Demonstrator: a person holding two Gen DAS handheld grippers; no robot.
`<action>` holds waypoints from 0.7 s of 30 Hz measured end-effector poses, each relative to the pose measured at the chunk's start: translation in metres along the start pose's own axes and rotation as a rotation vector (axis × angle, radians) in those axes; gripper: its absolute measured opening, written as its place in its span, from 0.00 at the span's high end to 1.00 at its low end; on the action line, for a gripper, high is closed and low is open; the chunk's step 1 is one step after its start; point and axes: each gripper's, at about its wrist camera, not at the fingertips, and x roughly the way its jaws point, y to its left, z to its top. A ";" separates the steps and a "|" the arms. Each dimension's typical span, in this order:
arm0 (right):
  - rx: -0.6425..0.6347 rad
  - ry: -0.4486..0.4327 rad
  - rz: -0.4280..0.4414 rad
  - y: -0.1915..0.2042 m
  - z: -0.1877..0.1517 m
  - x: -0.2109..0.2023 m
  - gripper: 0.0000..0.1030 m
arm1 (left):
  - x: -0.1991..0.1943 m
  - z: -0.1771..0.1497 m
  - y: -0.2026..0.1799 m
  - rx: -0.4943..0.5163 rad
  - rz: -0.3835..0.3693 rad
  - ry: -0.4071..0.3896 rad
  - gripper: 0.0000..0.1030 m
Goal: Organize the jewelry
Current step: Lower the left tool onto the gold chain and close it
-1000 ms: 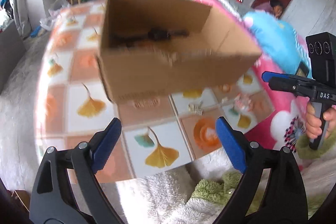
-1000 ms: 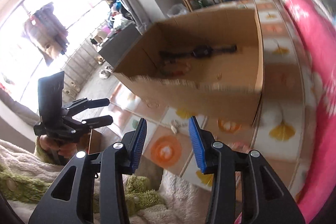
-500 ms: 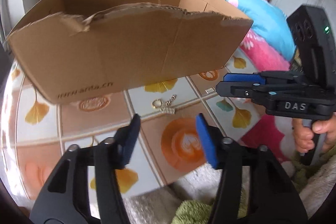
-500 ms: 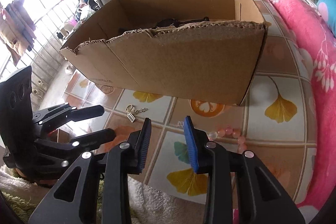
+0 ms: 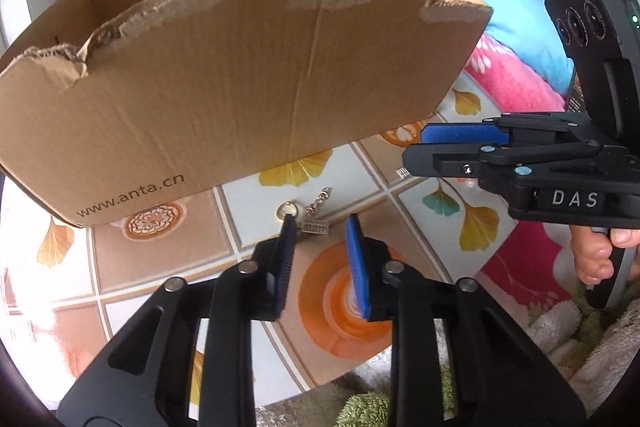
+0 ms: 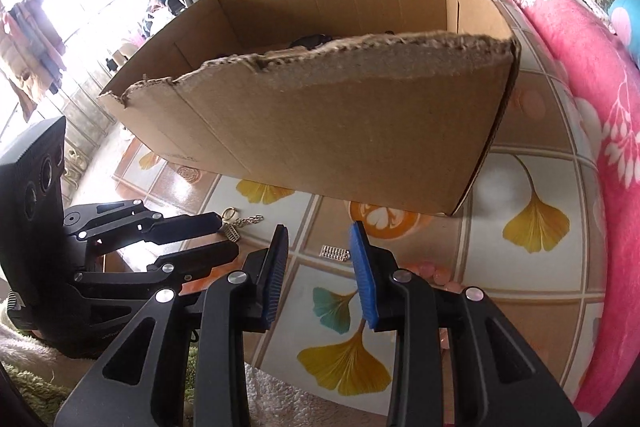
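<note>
Left gripper [image 5: 320, 227]: lower than a second ago, jaws just narrowed, unclenched, straddling one gold keyring charm [image 5: 310, 217] on the patterned tabletop [image 5: 168, 255]. Right gripper [image 6: 316, 239]: parted, empty, above one small silver abacus charm [image 6: 333, 252]; marked "DAS". One pink bead bracelet [image 6: 434, 273] beside. Behind: one cardboard box [image 5: 240, 79], now nearer, printed "www.anta.cn".

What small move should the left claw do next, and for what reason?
Probably ease the left claw slightly forward and down, then finish closing. Its jaws have just been closing, yet a gap remains, and the gold charm lies on the tablecloth at the fingertips, not gripped. The cardboard box waits behind.
</note>
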 end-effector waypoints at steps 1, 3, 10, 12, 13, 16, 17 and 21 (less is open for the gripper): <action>0.001 0.001 0.000 -0.001 0.000 0.001 0.69 | 0.001 0.001 0.000 0.002 0.002 0.000 0.80; 0.004 0.002 0.000 -0.002 0.000 0.000 0.69 | 0.005 0.003 0.000 0.002 0.006 0.000 0.83; 0.014 0.006 -0.010 -0.002 -0.002 0.000 0.69 | 0.012 0.007 -0.010 0.066 0.043 -0.003 0.84; 0.016 0.007 -0.012 -0.003 -0.003 0.000 0.69 | 0.013 0.007 -0.013 0.090 0.060 -0.005 0.83; 0.018 0.007 -0.013 -0.004 -0.003 0.000 0.69 | 0.014 0.007 -0.015 0.101 0.067 -0.006 0.83; 0.018 0.008 -0.016 -0.005 -0.005 -0.002 0.69 | 0.013 0.006 -0.020 0.123 0.088 -0.013 0.86; 0.017 0.007 -0.017 -0.004 -0.005 -0.003 0.69 | 0.014 0.006 -0.021 0.131 0.099 -0.016 0.88; 0.012 0.007 -0.022 -0.002 -0.004 -0.005 0.69 | 0.014 0.006 -0.021 0.123 0.094 -0.023 0.88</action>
